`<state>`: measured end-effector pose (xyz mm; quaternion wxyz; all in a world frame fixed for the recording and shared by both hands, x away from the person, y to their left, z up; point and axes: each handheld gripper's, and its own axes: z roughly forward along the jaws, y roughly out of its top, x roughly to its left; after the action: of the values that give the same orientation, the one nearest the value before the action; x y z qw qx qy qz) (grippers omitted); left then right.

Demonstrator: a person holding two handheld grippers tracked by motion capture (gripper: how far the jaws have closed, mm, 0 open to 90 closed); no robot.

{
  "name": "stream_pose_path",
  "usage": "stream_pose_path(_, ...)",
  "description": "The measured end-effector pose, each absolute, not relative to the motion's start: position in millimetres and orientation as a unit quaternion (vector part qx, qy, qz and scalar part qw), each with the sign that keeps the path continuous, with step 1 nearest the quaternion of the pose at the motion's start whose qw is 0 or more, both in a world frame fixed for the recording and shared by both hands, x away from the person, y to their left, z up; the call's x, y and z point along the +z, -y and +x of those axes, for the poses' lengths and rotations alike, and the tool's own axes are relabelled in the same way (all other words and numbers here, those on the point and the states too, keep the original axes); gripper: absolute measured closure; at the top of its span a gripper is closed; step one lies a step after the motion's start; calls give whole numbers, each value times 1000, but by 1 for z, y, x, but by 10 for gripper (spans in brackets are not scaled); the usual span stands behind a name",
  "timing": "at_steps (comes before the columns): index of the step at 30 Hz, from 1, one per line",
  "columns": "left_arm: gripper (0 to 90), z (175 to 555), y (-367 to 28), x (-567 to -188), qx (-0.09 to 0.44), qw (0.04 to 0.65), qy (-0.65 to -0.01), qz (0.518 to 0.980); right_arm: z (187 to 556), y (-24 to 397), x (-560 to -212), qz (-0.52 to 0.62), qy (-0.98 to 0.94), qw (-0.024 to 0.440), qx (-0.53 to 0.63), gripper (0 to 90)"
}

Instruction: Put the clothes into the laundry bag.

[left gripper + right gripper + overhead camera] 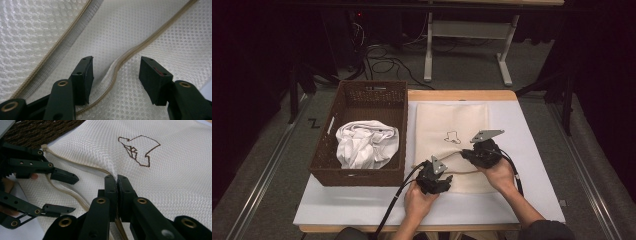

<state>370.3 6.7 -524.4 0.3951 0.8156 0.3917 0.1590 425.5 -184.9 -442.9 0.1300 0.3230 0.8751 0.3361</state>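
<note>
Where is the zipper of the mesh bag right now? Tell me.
In the high view the zipper runs along the mesh bag's near edge, right of the wicker basket, between the open left gripper and the right gripper pinching it.

I saw the left gripper [435, 176] and right gripper [482, 151] as matte black linkages, each topped by a grey three-cornered plate and trailing a black cable. Brass-coloured rivets ringed the pivot holes on their arms. The blocky black pads [155, 77] had small screw holes, one showing a red mark. I saw dark sleeves.
</note>
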Motion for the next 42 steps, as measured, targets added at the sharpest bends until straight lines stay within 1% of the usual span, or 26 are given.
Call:
stream_pose_path(8,448,370,-7,-524,159,395,-391,816,427,187,-439,321,-875,126,340,886)
stream_pose_path(19,447,370,-7,-524,160,395,-392,815,430,179,-420,298,-876,134,354,887)
stream_pose_path(31,447,370,-6,-524,162,394,-391,816,433,184,-403,302,-869,133,368,886)
stream_pose_path(42,444,370,-6,-524,164,392,-390,817,435,180,-395,299,-865,135,379,886)
